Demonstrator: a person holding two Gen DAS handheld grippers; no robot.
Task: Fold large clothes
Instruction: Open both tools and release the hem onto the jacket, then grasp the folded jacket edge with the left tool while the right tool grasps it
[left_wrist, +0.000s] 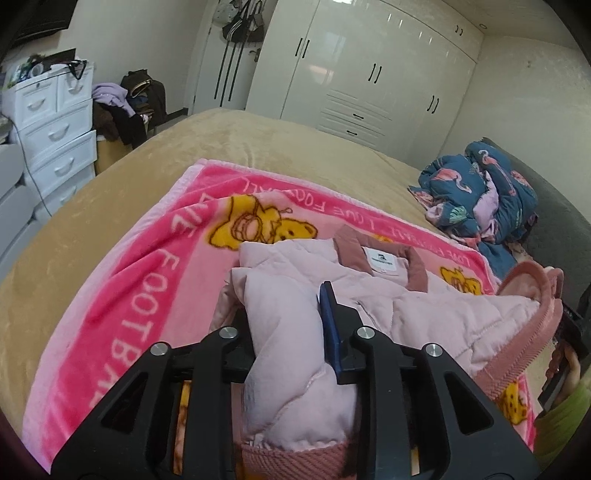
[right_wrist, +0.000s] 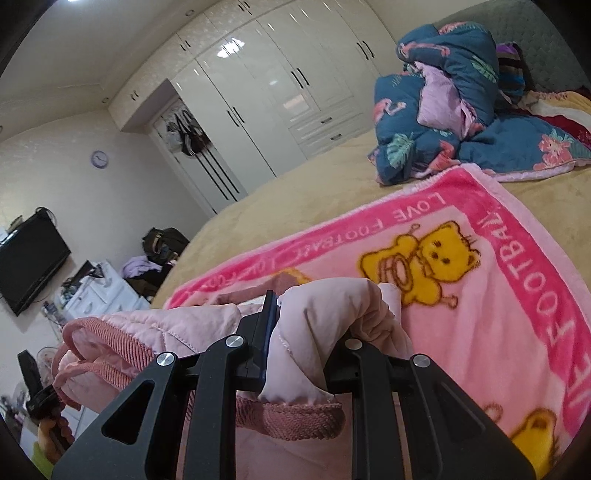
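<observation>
Gripping a pink quilted jacket (left_wrist: 424, 295) over the football blanket (left_wrist: 140, 280).
Left gripper (left_wrist: 295, 332) and right gripper (right_wrist: 299, 332) each have jaws clenched on a sleeve, at lower centre of both frames.

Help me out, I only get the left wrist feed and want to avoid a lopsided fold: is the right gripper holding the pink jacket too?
Observer: Yes. The right gripper is shut on the pink jacket, bunched padded fabric near the ribbed cuff.
Operator: Anything beyond the blanket on that side?
Observer: The blue flamingo quilt lies heaped just past the pink blanket edge, with a red and yellow cloth behind it.
Operator: Anything on the wall I miss?
Observer: A black TV and a small purple clock.
</observation>
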